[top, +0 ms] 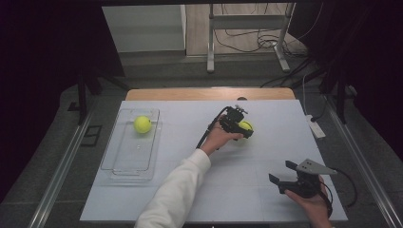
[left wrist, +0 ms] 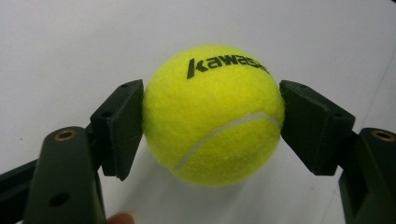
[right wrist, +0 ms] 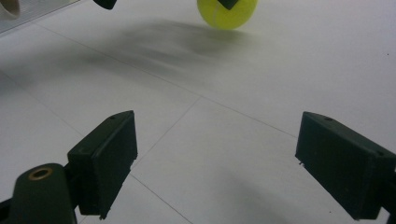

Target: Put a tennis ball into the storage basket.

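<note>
A yellow-green tennis ball (top: 246, 127) (left wrist: 212, 114) with black lettering sits on the white table (top: 237, 194) right of centre. My left gripper (top: 241, 128) (left wrist: 212, 126) is shut on it, both black pads (left wrist: 123, 121) pressed against its sides. A second tennis ball (top: 142, 124) lies in the far end of a clear plastic tray (top: 116, 167) at the left. My right gripper (top: 282, 172) (right wrist: 224, 163) rests near the front right of the table, open with nothing between its jaws. In the right gripper view the held ball (right wrist: 227, 14) shows at the top edge.
A white power strip (top: 316, 127) lies just off the table's right edge. A wooden board edge (top: 209, 94) runs behind the white surface. Dark floor and a metal frame (top: 247, 28) lie beyond the table.
</note>
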{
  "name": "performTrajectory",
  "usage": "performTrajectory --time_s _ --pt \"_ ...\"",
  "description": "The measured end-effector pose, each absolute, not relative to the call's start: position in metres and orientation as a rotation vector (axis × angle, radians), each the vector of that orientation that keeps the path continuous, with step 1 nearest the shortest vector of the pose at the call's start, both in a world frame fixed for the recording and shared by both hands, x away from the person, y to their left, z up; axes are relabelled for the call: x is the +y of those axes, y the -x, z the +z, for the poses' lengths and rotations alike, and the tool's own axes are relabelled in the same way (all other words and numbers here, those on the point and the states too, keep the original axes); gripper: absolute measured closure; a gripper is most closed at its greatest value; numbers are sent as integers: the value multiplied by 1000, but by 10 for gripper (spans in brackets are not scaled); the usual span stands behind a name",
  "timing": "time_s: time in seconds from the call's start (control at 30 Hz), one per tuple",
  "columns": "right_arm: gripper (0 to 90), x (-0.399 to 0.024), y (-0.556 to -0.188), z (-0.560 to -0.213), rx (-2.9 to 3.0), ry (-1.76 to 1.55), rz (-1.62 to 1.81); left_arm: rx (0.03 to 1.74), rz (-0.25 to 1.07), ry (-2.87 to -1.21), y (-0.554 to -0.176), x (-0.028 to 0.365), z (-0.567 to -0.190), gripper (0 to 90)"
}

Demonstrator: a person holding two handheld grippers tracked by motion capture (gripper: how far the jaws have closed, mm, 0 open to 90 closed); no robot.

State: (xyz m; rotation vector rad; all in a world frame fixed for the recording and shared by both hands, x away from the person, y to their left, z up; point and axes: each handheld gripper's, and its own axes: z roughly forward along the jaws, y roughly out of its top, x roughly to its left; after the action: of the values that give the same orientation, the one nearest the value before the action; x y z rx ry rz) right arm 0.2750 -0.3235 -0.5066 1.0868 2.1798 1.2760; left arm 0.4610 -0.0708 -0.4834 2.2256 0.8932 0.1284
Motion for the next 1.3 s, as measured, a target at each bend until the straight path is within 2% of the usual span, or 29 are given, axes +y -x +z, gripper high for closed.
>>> performTrajectory --time_s 1.3 --pt "129 -323 -275 -507 2182 -1087 1256 838 141 -2149 -424 -34 -468 272"
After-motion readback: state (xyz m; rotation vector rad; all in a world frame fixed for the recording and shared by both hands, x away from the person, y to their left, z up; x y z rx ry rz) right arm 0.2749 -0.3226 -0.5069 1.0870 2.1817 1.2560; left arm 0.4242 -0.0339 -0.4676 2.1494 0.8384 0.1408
